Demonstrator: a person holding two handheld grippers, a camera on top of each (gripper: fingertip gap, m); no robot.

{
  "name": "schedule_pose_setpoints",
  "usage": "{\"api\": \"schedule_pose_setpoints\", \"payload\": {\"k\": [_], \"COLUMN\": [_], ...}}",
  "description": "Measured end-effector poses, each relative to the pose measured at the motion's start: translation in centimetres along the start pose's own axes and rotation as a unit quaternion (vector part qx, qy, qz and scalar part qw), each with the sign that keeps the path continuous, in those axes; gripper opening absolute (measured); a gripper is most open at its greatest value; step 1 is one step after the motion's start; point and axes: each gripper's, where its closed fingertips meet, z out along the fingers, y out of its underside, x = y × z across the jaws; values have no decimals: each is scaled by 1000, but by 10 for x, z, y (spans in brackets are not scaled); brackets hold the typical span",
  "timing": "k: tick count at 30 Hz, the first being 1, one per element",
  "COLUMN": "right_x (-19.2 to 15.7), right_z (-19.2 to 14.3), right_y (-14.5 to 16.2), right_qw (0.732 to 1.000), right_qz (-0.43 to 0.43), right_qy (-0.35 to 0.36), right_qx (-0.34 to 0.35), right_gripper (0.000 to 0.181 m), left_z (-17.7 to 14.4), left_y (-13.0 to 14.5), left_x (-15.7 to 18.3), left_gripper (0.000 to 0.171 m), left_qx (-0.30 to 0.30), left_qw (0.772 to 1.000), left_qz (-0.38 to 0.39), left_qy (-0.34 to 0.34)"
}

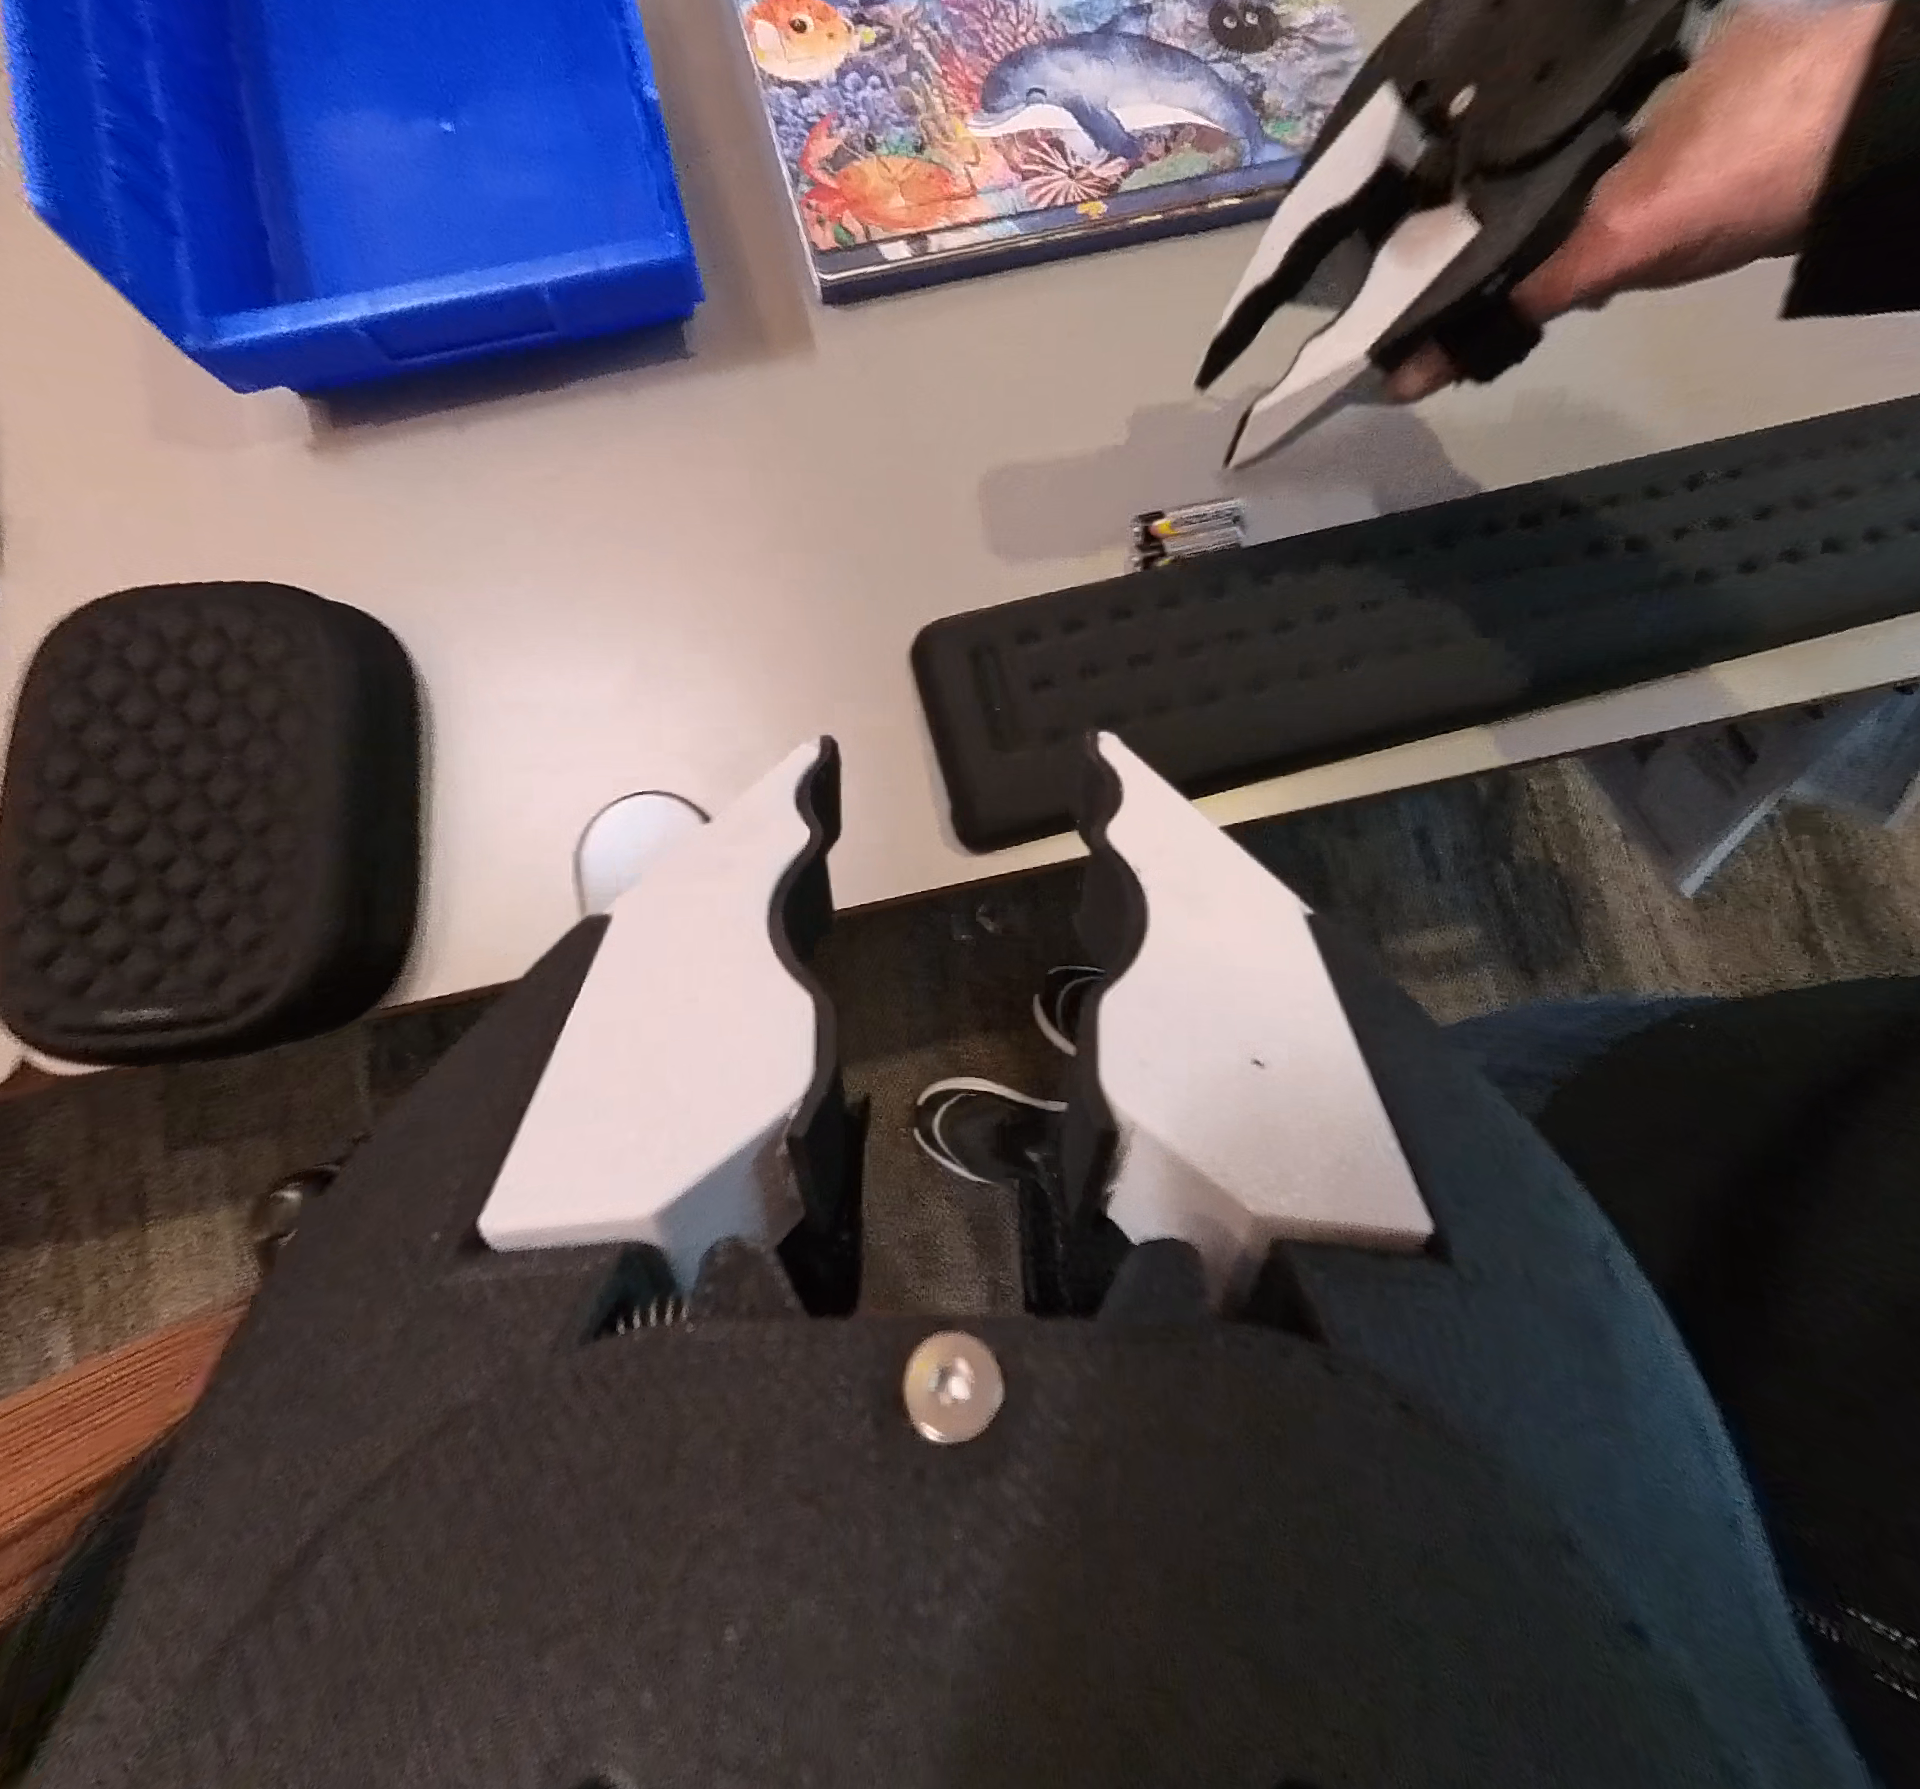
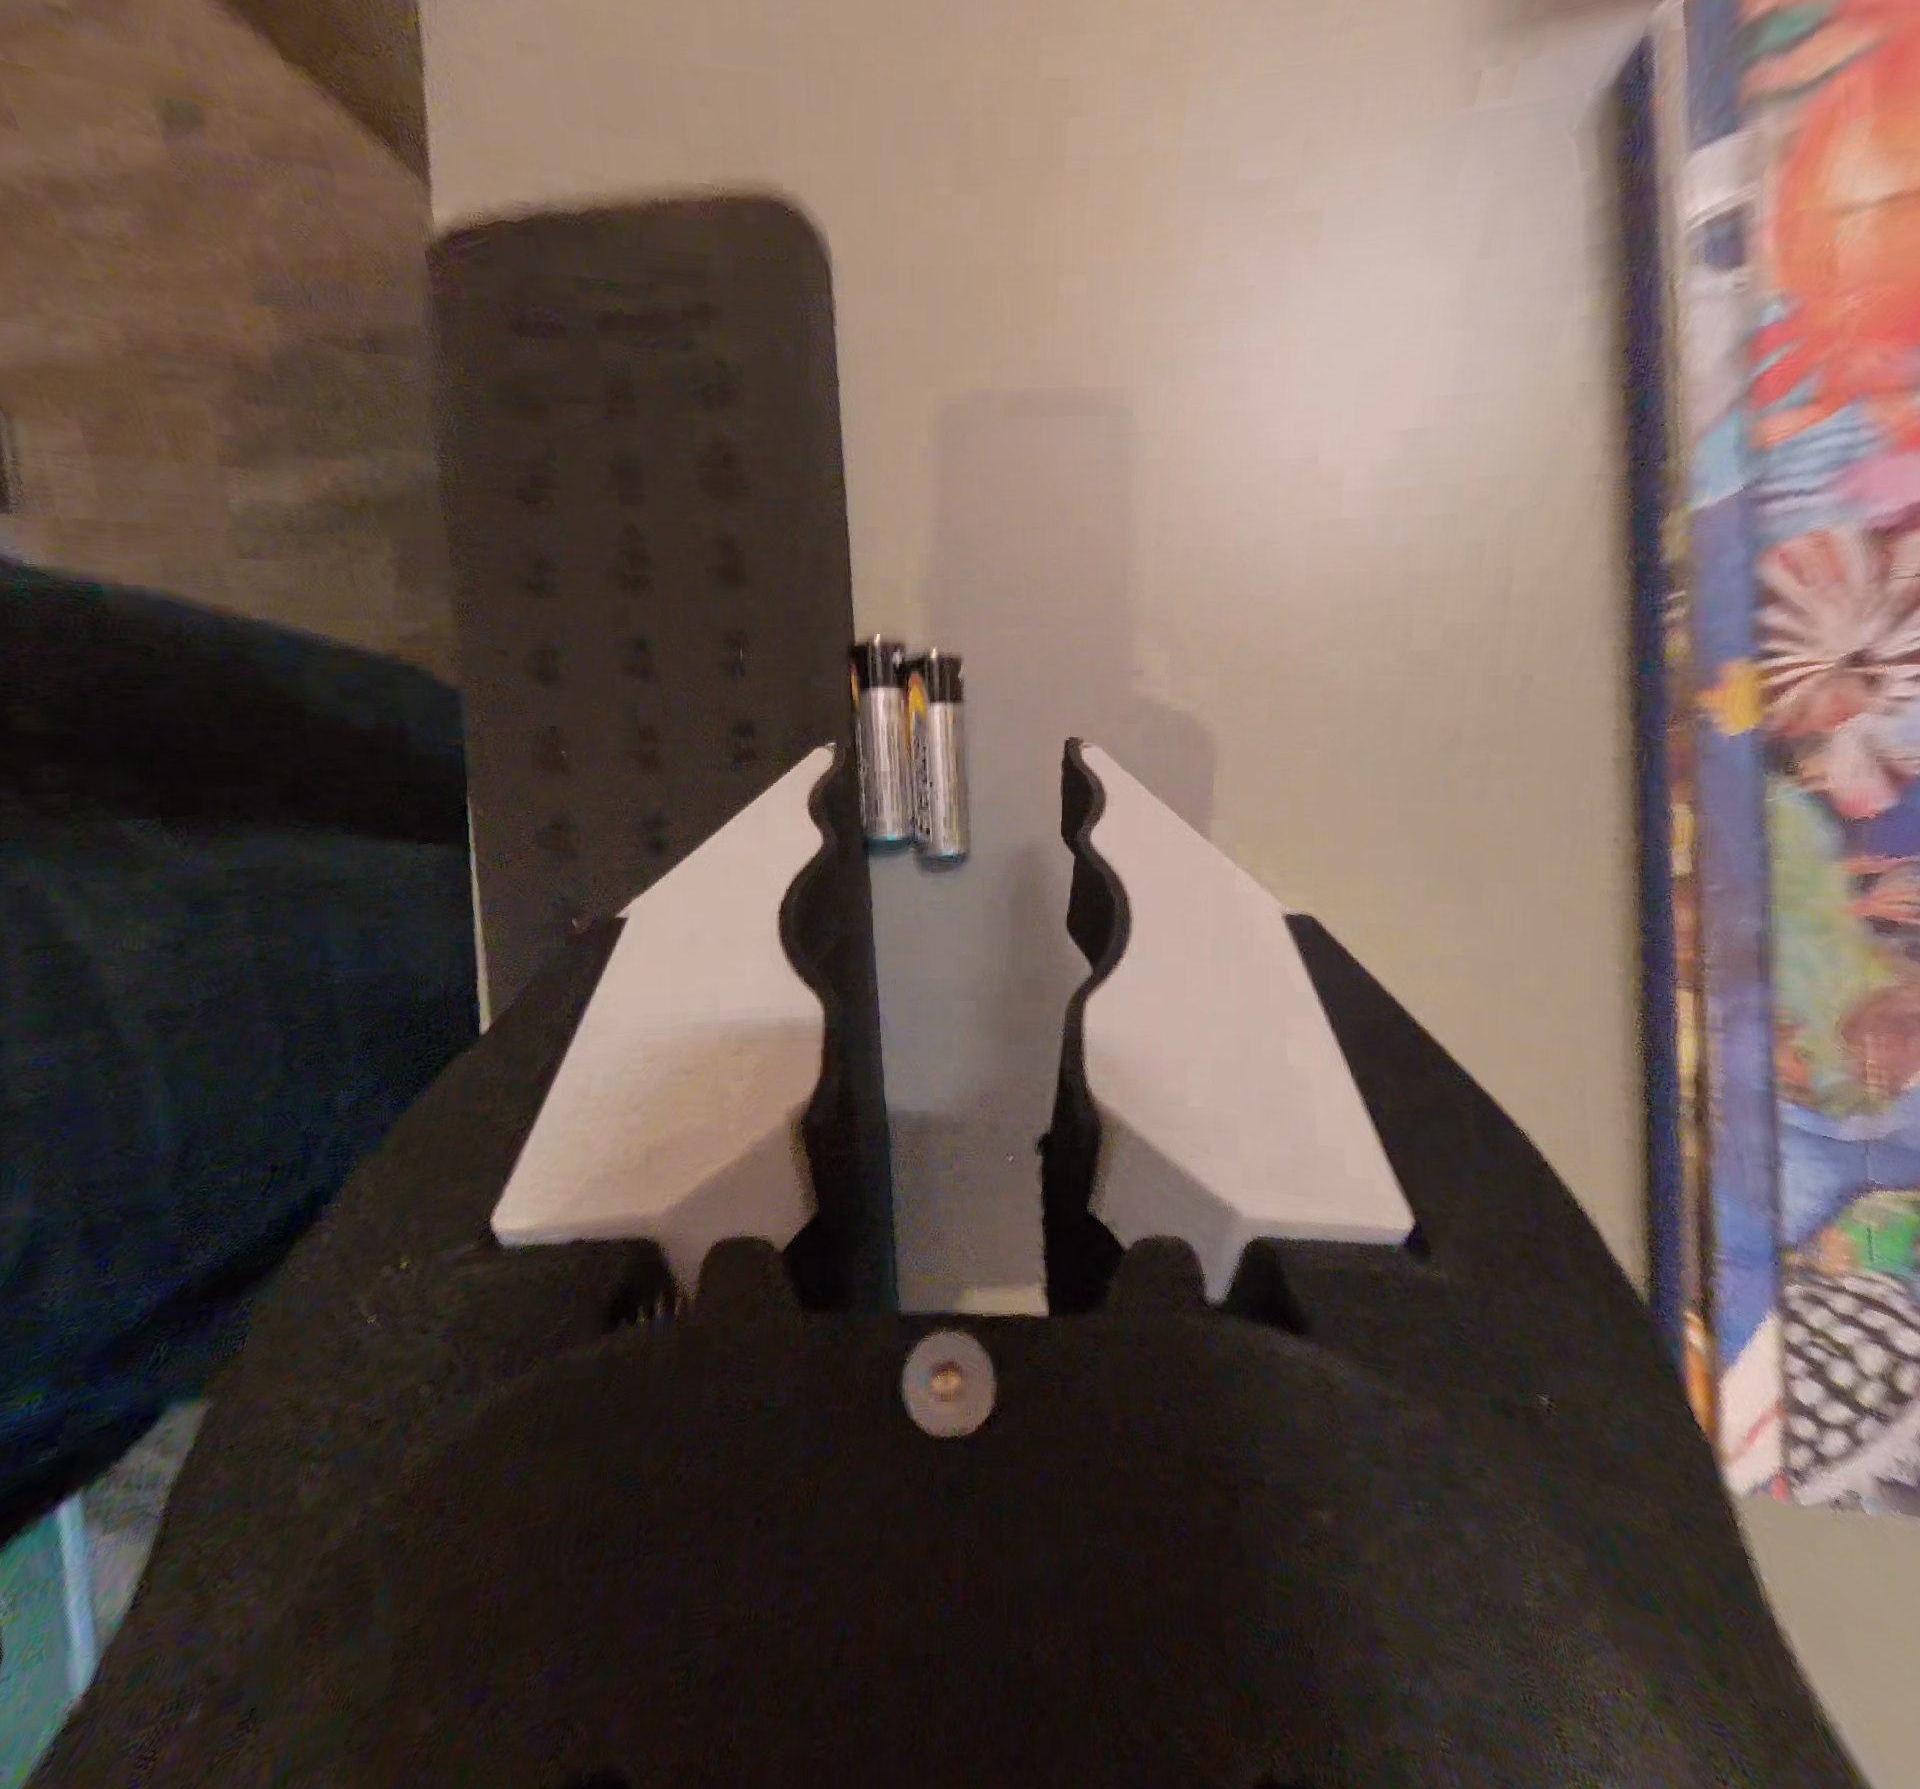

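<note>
Two small silver and black batteries (image 2: 914, 768) lie side by side on the pale table, against the edge of a long black wrist rest (image 2: 644, 534). My right gripper (image 2: 951, 752) is open and empty, with the batteries just ahead of its left fingertip. In the left wrist view the right gripper (image 1: 1221, 420) hovers above and just behind the batteries (image 1: 1190, 534), beside the long wrist rest (image 1: 1403, 638). My left gripper (image 1: 961, 752) is open and empty, held over the table's near edge between a small black padded rest (image 1: 197, 814) and the long wrist rest.
A blue plastic bin (image 1: 343, 108), empty, stands at the back left. A colourful sea-animal puzzle box (image 1: 1029, 66) lies at the back middle; it also shows at the right in the right wrist view (image 2: 1808, 700). A white round disc (image 1: 634, 846) sits near the table edge. Carpet lies below. My right tips are about 30 cm from the white round disc (image 1: 634, 846), my left tips only 20 cm.
</note>
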Motion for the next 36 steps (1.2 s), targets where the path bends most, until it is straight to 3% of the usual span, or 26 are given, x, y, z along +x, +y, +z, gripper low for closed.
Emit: {"api": "schedule_pose_setpoints", "payload": {"k": [7, 9, 14, 16, 20, 28, 32, 33, 36], "right_x": [-18, -16, -12, -11, -7, 0, 1, 3, 7], "right_z": [34, 35, 31, 36, 44, 48, 41, 35, 37], "right_y": [23, 22, 20, 21, 20, 10, 5, -1, 9], "right_qw": [1000, 1000, 999, 999, 999, 998, 997, 996, 997], "right_qz": [-22, -15, 23, 26, -35, -35, -14, -3, 2], "right_qy": [-9, -5, -30, -40, -4, 31, 23, 18, 8], "right_qx": [-17, -13, 17, 12, -7, 34, 69, 91, 71], "right_gripper": [37, 41, 23, 26, 26, 26, 22, 0, 0], "left_z": [24, 28, 34, 37, 42, 57, 82, 92, 132], "left_y": [12, 10, 6, 5, 2, -3, -8, -10, -21], "left_x": [35, 38, 41, 42, 45, 46, 42, 42, 38], "left_gripper": [42, 42, 42, 42, 42, 41, 40, 41, 44], "left_qx": [-24, -25, -25, -27, -28, -29, -29, -29, -26], "left_qw": [999, 999, 999, 999, 999, 998, 997, 996, 991], "left_qz": [9, 10, 10, 12, 20, 29, 50, 68, 117], "left_qy": [25, 26, 27, 29, 32, 42, 48, 53, 58]}}
